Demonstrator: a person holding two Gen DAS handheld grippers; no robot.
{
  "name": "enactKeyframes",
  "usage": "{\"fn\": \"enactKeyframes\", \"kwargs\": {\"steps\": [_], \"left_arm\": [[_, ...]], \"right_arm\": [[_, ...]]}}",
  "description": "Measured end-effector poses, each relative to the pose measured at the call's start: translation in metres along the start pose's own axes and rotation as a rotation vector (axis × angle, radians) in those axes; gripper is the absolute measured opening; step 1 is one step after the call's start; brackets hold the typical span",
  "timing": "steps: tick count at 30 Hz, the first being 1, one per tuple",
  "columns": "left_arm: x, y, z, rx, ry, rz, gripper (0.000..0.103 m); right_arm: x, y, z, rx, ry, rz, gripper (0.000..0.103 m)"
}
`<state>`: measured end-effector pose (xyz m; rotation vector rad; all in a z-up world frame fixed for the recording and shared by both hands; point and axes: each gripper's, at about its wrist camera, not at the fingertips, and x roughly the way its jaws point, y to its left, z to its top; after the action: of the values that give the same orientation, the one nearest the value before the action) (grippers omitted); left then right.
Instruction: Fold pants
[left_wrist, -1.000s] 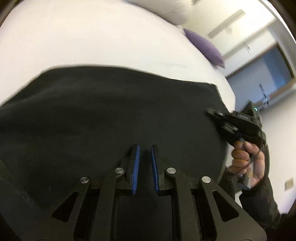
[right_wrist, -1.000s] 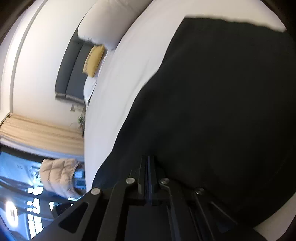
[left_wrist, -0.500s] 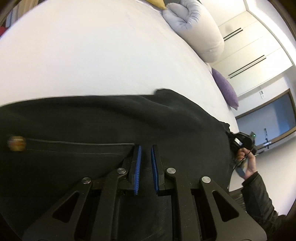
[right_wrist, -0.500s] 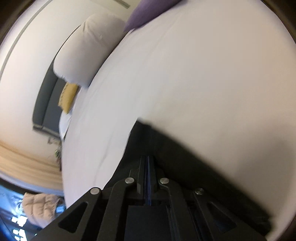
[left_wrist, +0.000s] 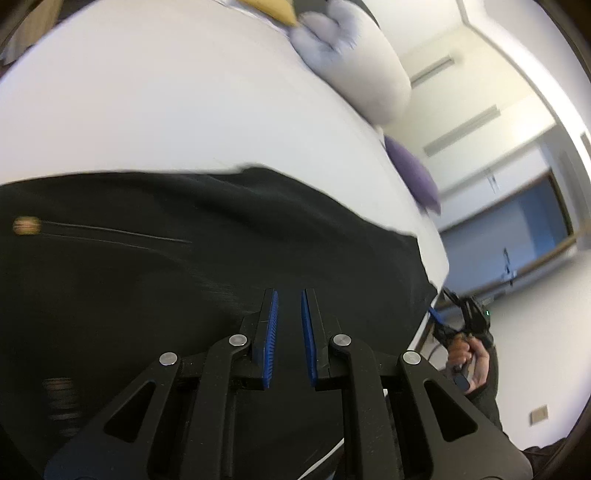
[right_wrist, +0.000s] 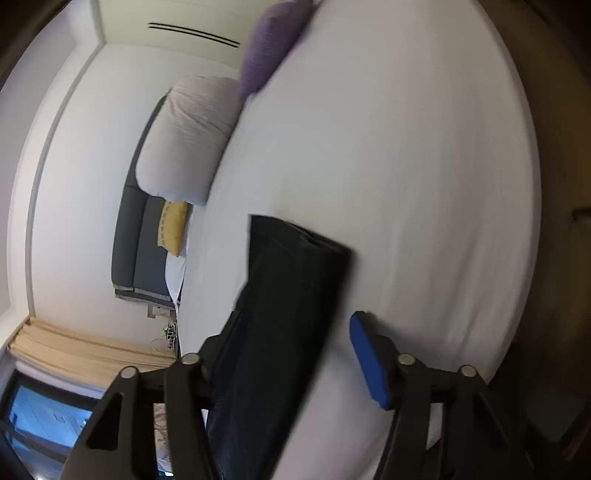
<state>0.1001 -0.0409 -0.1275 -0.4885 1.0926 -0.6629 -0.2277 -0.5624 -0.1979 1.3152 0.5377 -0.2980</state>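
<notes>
Left gripper (left_wrist: 289, 321): blue pads nearly together, a thin gap between them; nothing visibly pinched, black cloth lies beneath and beyond.
Right gripper (right_wrist: 291, 343): jaws opening, pads clear of the cloth; a dark band of fabric runs up between them. In the left view it sits at the pants' right edge, held by a hand (left_wrist: 467, 360) in a dark sleeve.
Pants (left_wrist: 184, 266): black, matte, spread flat on the bed, filling the near half of the left view; a thin stitched seam runs across the left part, ending at a small brass-coloured button, blurred. Far edge roughly straight.
Pants, right view (right_wrist: 288, 288): narrow folded strip with a squared far end, layers visible at the edge.
Bed (left_wrist: 166, 110): white sheet, smooth, bare beyond the pants.
Far end: white pillow (left_wrist: 354, 70), purple cushion (left_wrist: 413, 173), yellow cushion (right_wrist: 173, 227).
</notes>
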Motion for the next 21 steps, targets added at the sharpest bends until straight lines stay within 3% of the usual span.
{"fn": "enactKeyframes", "kwargs": {"steps": [4,8,11,16,19,21], "left_arm": [[0.03,-0.015,-0.002,0.026,0.058,-0.004,0.012],[0.058,0.001,0.0,-0.058,0.103,0.01,0.012],[0.055,0.014,-0.01,-0.089,0.095,-0.016,0.012],[0.057,0.013,-0.015,-0.06,0.1,0.011,0.012],[0.07,0.003,-0.019,-0.056,0.098,0.011,0.012],[0.073,0.002,-0.025,-0.05,0.096,0.015,0.012]], "right_arm": [[0.01,-0.001,-0.001,0.056,-0.005,0.031,0.059],[0.014,-0.009,0.011,0.108,-0.013,0.059,0.059],[0.02,-0.009,0.021,0.135,-0.012,0.089,0.059],[0.032,0.001,0.033,0.126,0.002,0.109,0.058],[0.038,0.011,0.035,0.093,0.018,0.102,0.047],[0.045,0.014,0.035,0.075,0.04,0.089,0.026]]}}
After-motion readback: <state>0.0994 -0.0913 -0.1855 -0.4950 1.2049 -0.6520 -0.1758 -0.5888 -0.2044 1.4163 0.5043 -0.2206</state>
